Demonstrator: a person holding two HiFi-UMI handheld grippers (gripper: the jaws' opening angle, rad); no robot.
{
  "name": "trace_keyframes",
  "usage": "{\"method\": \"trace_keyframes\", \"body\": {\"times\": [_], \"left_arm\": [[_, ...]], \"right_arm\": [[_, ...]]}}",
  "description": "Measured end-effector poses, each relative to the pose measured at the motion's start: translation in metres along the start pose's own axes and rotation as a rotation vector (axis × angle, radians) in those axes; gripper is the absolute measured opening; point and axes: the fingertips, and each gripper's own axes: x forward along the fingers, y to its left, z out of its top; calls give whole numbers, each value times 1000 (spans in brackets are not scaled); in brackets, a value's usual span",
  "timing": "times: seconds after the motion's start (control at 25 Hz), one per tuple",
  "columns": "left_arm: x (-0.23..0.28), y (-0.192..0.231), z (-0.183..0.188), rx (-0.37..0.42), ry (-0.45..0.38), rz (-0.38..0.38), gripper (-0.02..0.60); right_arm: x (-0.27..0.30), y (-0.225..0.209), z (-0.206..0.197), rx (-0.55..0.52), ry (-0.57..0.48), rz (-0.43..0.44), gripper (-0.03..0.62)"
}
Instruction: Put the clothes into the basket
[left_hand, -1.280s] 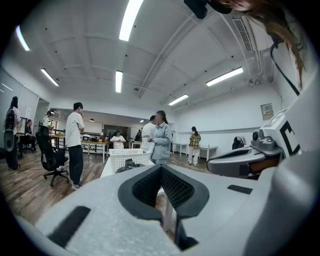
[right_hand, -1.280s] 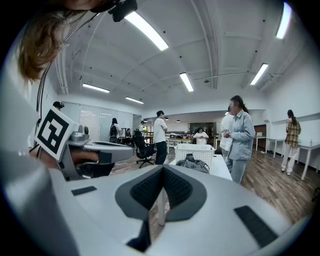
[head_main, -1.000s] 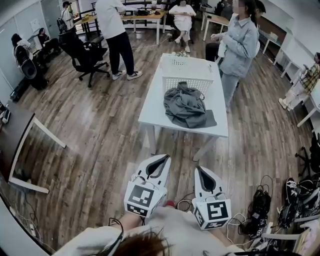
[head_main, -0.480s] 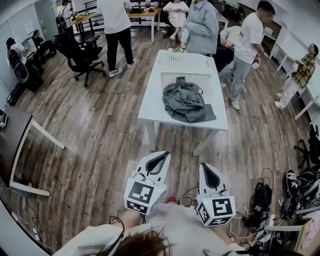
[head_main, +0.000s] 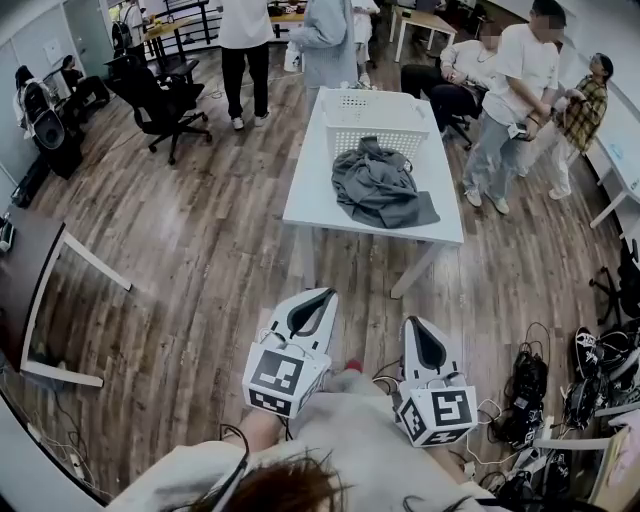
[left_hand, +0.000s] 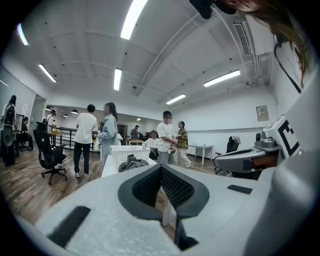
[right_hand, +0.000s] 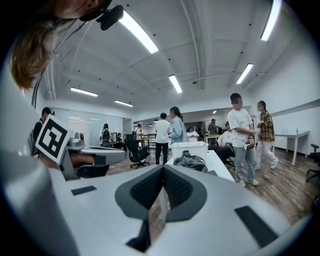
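Note:
A heap of grey clothes (head_main: 381, 185) lies on the white table (head_main: 320, 200), just in front of a white slotted basket (head_main: 377, 118) at the table's far end. The same clothes (left_hand: 131, 162) and basket (left_hand: 121, 152) show small in the left gripper view, and the clothes (right_hand: 190, 161) and basket (right_hand: 189, 148) in the right gripper view. My left gripper (head_main: 325, 296) and right gripper (head_main: 412, 322) are held close to my body, well short of the table. Both are shut and hold nothing.
Several people stand or sit around the table's far end and right side, one in a white shirt (head_main: 520, 90). A black office chair (head_main: 160, 100) is at the back left. Cables and gear (head_main: 530, 400) lie on the floor at the right. A desk edge (head_main: 60, 300) is at the left.
The view has drawn slightly nearer the table. People behind it have shifted; a person in a white shirt now stands at its right. Both grippers stay shut near my body.

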Motion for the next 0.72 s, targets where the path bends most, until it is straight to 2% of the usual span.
{"method": "trace_keyframes", "body": {"times": [0.32, 0.72], "left_arm": [[7, 14, -3, 4, -10, 9, 14], [50, 31, 0, 15, -9, 1, 14]], "right_arm": [[13, -3, 1, 1, -31, -4, 15], [54, -27, 10, 1, -46, 3, 15]]}}
